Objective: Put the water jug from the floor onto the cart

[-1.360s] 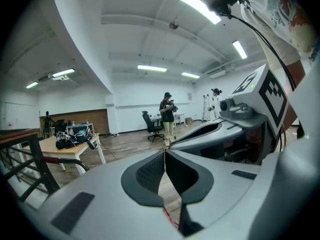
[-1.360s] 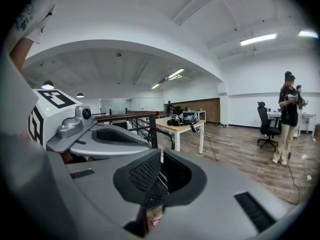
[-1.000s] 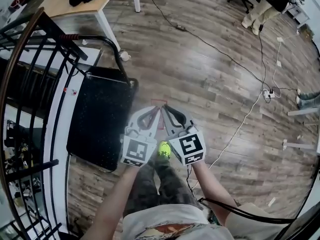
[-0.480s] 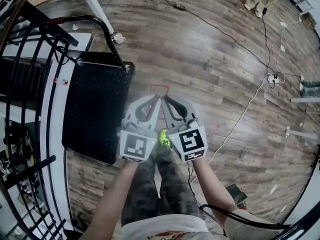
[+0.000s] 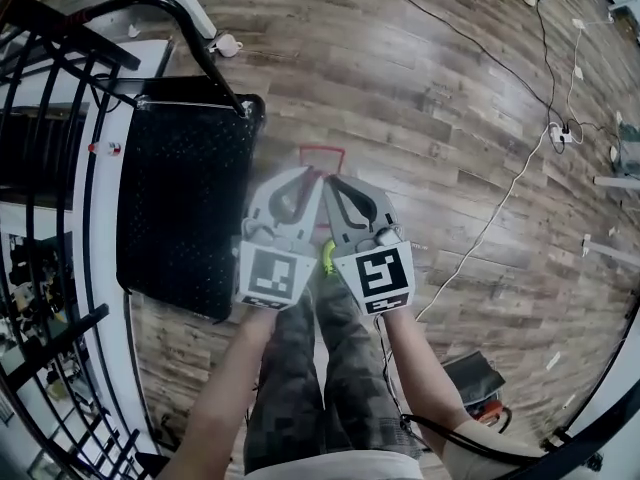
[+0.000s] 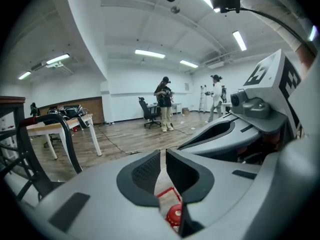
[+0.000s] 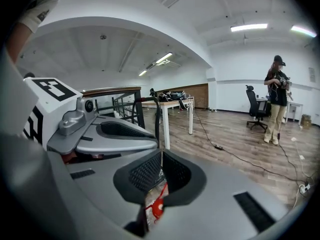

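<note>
Left gripper (image 6: 163, 156) and right gripper (image 7: 161, 156) are held clenched and empty, side by side. Jug (image 6: 174, 215) is glimpsed on the floor (image 5: 430, 118) directly beneath both, judged upright and equally near each. Cart (image 5: 180, 208) lies just leftward.

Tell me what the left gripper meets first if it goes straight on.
Probably the brown wooden plank floor, near or just past the red tape square outline; nothing else shows ahead of the left gripper. Depth is unclear.

White cable (image 5: 487, 233) across wood floor (image 5: 420, 98); black railing (image 5: 70, 30)
</note>
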